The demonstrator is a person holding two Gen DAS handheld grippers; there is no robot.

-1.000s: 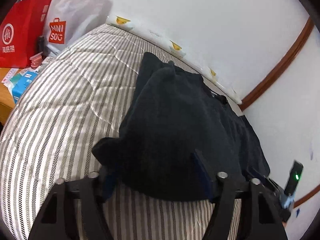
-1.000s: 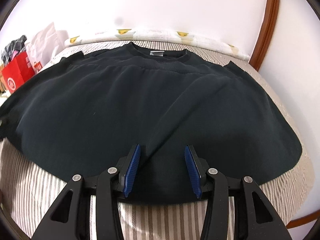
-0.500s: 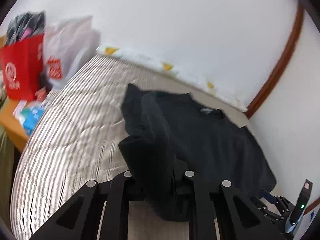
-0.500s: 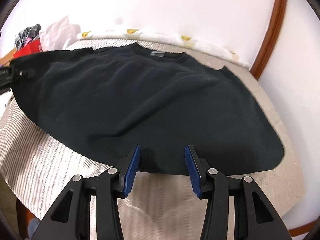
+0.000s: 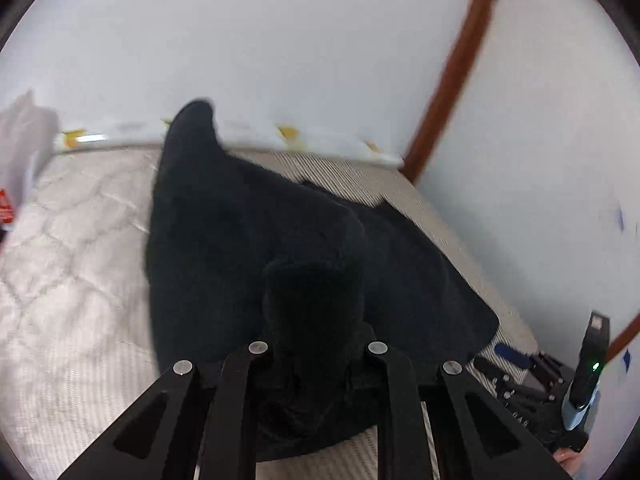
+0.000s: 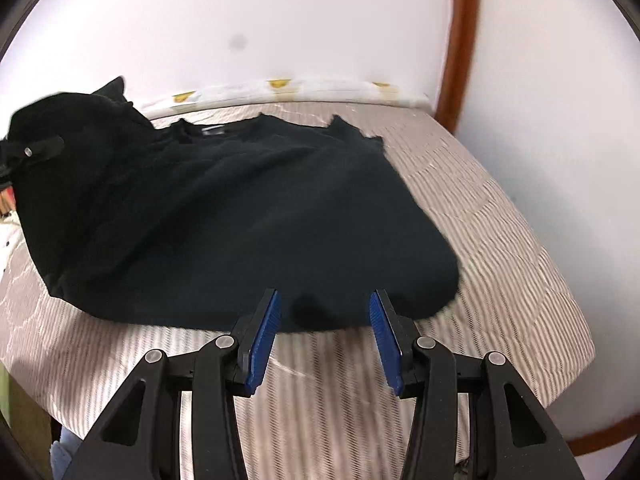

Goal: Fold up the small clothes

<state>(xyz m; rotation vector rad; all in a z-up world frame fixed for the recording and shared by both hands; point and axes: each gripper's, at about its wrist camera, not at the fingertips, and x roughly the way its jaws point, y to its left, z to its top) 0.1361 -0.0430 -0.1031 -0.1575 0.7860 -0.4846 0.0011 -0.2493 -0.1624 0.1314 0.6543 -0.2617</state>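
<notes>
The left gripper (image 5: 316,344) has its jaws clamped on a lifted fold of the black sweater (image 6: 248,216), which lies across the striped bed (image 6: 500,248). The right gripper (image 6: 324,336) hangs at the near edge, jaws apart and empty. Only its view shows the neck label (image 6: 212,131).

My right claw (image 6: 324,334) hangs with its jaws apart, nothing between them. Just ahead, the black sweater (image 6: 248,224) lies on the striped bed (image 6: 500,264).

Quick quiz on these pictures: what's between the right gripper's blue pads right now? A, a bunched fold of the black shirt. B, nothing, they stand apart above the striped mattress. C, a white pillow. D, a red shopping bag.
B: the right gripper stands open just short of the black shirt's near hem, with only the striped mattress showing between its pads.
</notes>
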